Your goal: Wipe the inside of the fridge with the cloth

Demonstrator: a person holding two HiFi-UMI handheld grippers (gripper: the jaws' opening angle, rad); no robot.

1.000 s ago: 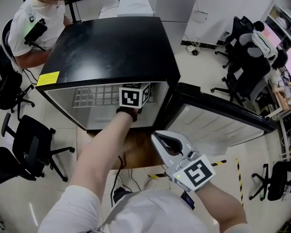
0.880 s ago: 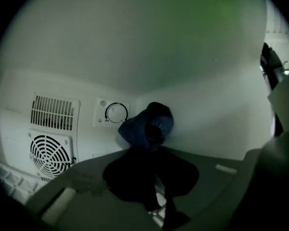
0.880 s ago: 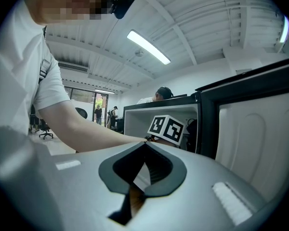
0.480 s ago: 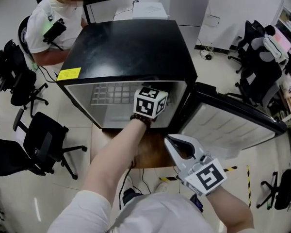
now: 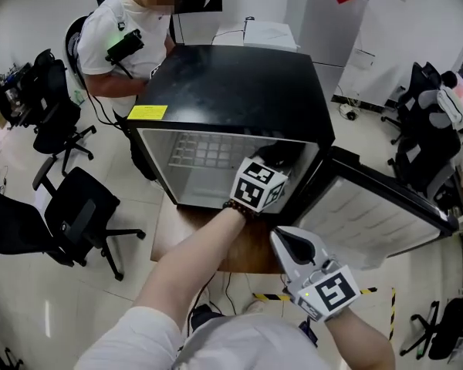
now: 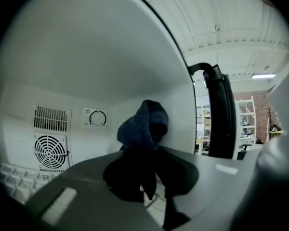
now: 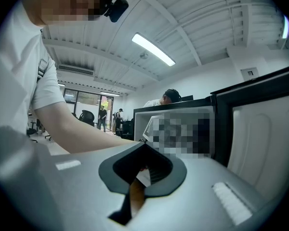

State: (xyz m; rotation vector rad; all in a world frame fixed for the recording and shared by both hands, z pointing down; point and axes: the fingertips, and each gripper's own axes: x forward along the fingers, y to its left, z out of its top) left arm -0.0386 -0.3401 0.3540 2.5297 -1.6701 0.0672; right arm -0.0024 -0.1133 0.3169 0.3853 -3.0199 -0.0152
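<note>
Setting: an open office with a pale floor and black office chairs (image 5: 79, 216) to the left.

Item 1, nearest: right hand-held gripper (image 5: 284, 236), white, held low before the fridge, jaws shut together with nothing between them.

Item 2: wooden tabletop (image 5: 208, 245), which carried the fridge; a bare strip of it showed in front.

Item 3: left hand-held gripper (image 6: 143, 153), reached in through the fridge opening near its right side, only its marker cube showing in the head view. Its jaws were clamped on the cloth.

Item 4: cloth (image 6: 143, 126), dark blue, bunched, standing up from the left jaws inside the fridge, close to the white right inner wall.

Item 5: fridge (image 5: 239, 91), small, black-topped, white inside, a yellow label (image 5: 147, 112) at its front left corner. Door (image 5: 378, 206) swung open to the right. A wire shelf (image 5: 204, 151) lay inside. The back wall bore a round fan grille (image 6: 50, 150) and a dial (image 6: 97, 118).

Item 6, farthest: a seated person (image 5: 123, 45) in a white shirt, behind the fridge's left corner.
</note>
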